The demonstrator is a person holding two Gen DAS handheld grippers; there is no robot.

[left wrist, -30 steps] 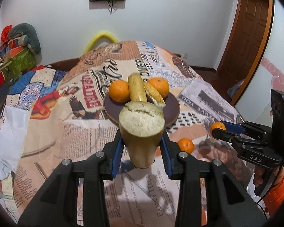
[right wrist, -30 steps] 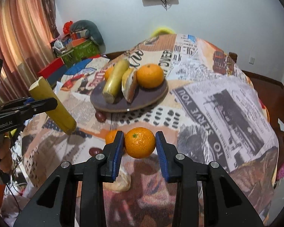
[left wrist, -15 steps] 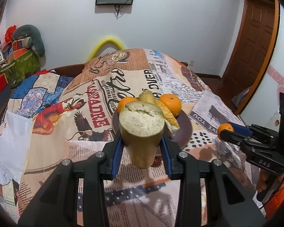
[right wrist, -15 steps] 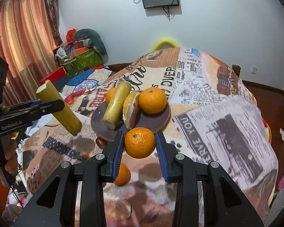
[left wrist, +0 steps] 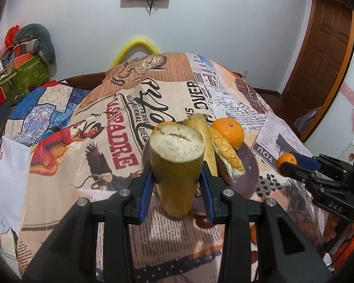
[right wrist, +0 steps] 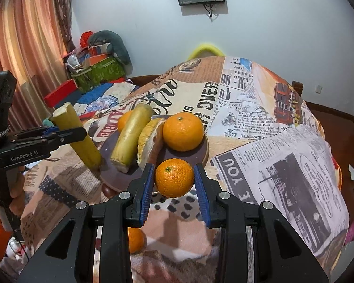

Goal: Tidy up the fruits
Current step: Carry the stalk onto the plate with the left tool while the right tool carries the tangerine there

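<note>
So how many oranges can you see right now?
4: one in the right gripper; two on the plate, a large one and one behind the sugarcane; one on the tablecloth. More may be hidden.

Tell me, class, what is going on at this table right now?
A person holds a gripper in each hand. The left gripper is clamped on a yellow-green cut stalk, the right gripper on an orange. Both hover at the near edge of the brown plate, which holds another stalk, a peeled fruit piece and oranges. One orange lies on the cloth.
</note>
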